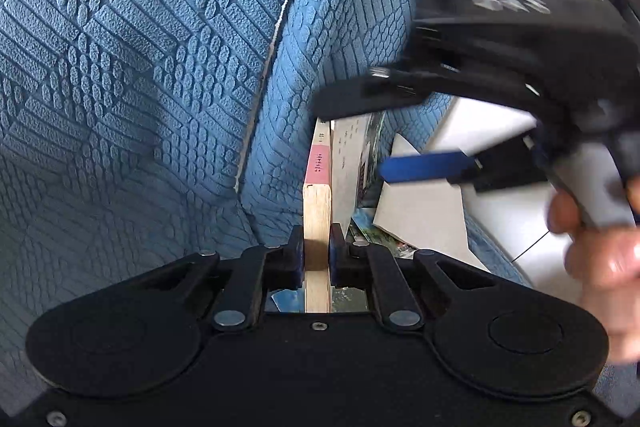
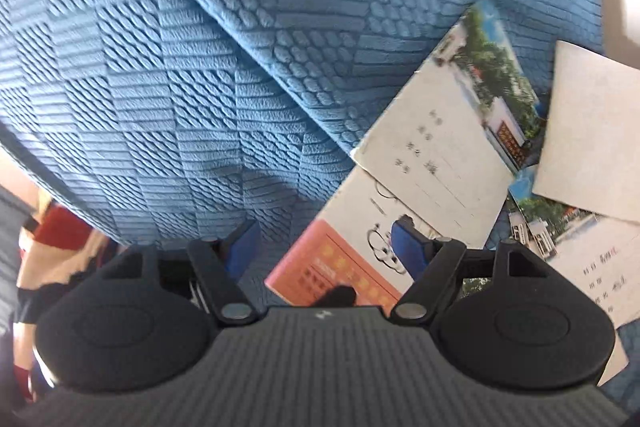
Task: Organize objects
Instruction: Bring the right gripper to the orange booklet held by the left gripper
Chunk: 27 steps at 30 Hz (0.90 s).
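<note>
My left gripper [image 1: 317, 247] is shut on a pink-spined book [image 1: 317, 187], held on edge with its page block facing me, beside the blue sofa cushion. The same book shows in the right wrist view [image 2: 344, 267] with an orange and white cover. My right gripper [image 2: 324, 247] is open and empty, its blue pads either side of that book's corner; it also shows blurred in the left wrist view [image 1: 360, 135]. Several notebooks with photo covers [image 2: 460, 119] and a plain white booklet [image 2: 592, 135] lie overlapping on the sofa seat.
The blue textured sofa back [image 1: 140, 47] and cushion [image 2: 240, 47] fill most of both views. A white floor [image 1: 500, 131] lies past the sofa edge at the right. A person's leg and red clothing [image 2: 52, 231] show at the far left.
</note>
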Each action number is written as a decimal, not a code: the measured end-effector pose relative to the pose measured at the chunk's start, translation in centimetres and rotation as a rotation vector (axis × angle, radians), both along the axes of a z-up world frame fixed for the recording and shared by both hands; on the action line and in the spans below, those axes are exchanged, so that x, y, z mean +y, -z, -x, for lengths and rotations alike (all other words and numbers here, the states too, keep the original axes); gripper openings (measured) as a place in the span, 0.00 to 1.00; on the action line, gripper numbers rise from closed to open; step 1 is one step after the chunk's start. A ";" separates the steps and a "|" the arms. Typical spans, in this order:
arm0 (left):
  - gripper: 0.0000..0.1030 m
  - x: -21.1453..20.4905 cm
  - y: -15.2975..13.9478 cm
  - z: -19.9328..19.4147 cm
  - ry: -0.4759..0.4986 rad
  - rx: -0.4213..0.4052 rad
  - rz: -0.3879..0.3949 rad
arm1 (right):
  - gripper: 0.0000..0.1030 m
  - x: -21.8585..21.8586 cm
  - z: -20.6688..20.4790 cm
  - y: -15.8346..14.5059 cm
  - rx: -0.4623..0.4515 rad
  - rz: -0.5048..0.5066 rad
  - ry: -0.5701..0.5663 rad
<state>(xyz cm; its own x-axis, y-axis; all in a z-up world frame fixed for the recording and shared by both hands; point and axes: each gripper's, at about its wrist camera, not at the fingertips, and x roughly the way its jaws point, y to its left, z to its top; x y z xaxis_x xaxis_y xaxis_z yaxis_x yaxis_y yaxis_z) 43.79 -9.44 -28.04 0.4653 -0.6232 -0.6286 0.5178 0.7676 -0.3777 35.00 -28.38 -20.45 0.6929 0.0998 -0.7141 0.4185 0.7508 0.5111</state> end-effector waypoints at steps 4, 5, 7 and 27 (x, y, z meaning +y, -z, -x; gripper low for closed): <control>0.10 0.2 -0.2 -0.2 -0.004 0.017 0.010 | 0.71 0.9 -3.0 -0.4 0.088 0.100 -0.082; 0.10 0.2 -0.2 -0.3 -0.004 0.018 0.010 | 0.70 0.7 -3.6 -0.2 0.116 0.084 -0.083; 0.10 0.2 -0.2 -0.3 -0.003 0.017 0.009 | 0.66 0.5 -4.8 0.5 0.176 0.055 -0.080; 0.10 -0.1 -1.8 2.6 0.037 -0.087 -0.051 | 0.56 2.5 -7.9 1.4 0.423 0.192 -0.309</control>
